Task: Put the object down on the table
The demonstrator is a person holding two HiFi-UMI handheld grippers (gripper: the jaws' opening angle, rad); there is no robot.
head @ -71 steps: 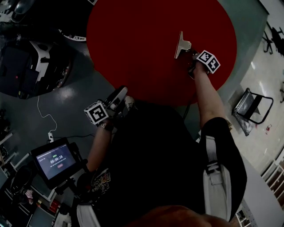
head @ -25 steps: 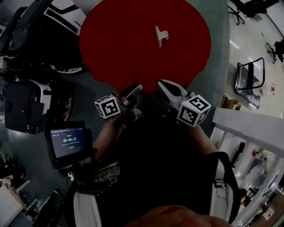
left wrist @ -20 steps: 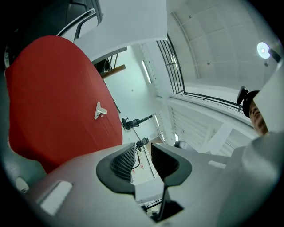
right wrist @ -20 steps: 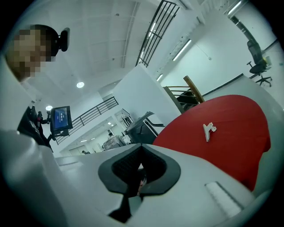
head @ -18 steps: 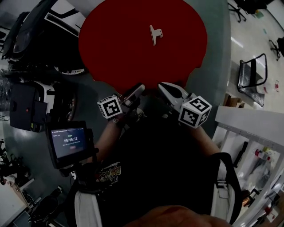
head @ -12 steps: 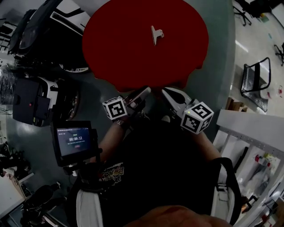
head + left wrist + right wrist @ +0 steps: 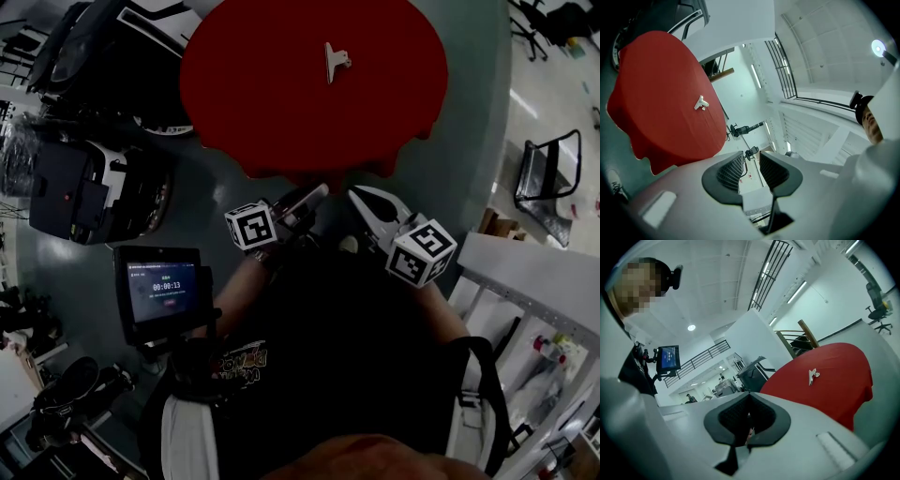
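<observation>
A small pale metal clip (image 7: 336, 62) lies alone on the round red table (image 7: 281, 103), beyond its middle. Both grippers hang off the table's near edge, close to the person's body and well short of the clip. My left gripper (image 7: 317, 193) points toward the table with its jaws apart and nothing between them. My right gripper (image 7: 359, 194) stands beside it, shut and empty. In the left gripper view the clip (image 7: 701, 103) shows far off on the red table (image 7: 661, 117). The right gripper view has the clip (image 7: 813, 376) at its right.
A monitor on a stand (image 7: 164, 289) is at the person's left. Dark cases and equipment (image 7: 66, 192) crowd the floor left of the table. A folding chair (image 7: 544, 173) and a white shelf edge (image 7: 525, 281) are at the right.
The right gripper, earlier at the clip on the table, has let it go. Both grippers have drawn back off the table's near edge as the person steps away.
</observation>
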